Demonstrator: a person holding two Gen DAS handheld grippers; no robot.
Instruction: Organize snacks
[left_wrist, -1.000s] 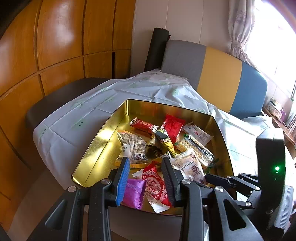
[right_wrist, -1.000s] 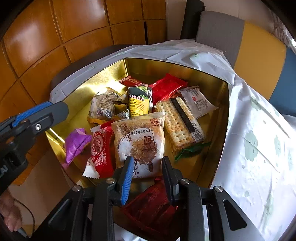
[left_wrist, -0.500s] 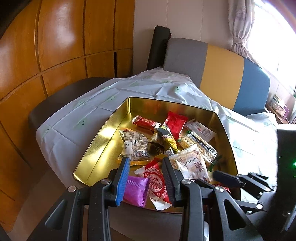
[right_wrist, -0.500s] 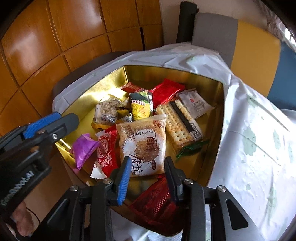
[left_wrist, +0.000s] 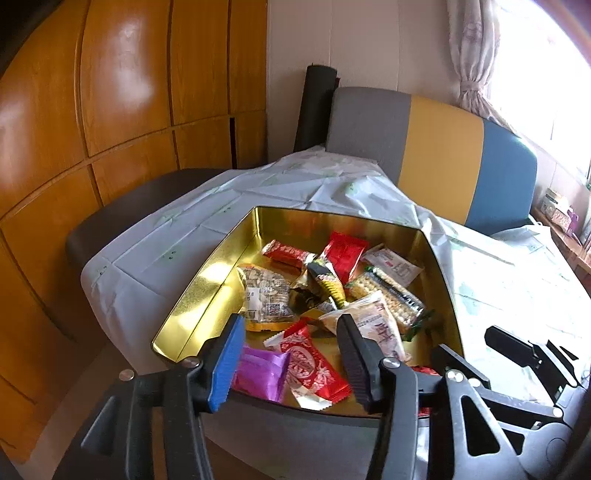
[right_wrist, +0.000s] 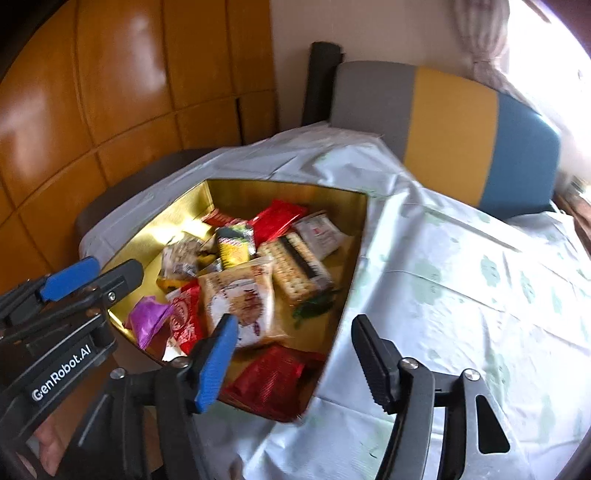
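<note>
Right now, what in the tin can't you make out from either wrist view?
- Dark red packet: motion blur in the right view; in the left view the left gripper hides nearly all of it.
- Print on the cracker pack: blurred in the right view, too small in the left.
- Tin near rim: hidden behind gripper fingers in both views.
- Snacks under the pile: covered by the packets on top.

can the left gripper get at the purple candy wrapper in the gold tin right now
Probably yes. The left gripper is open, and the purple candy wrapper lies just ahead, on top at the near edge of the gold tin. Only a red packet touches its side.
</note>
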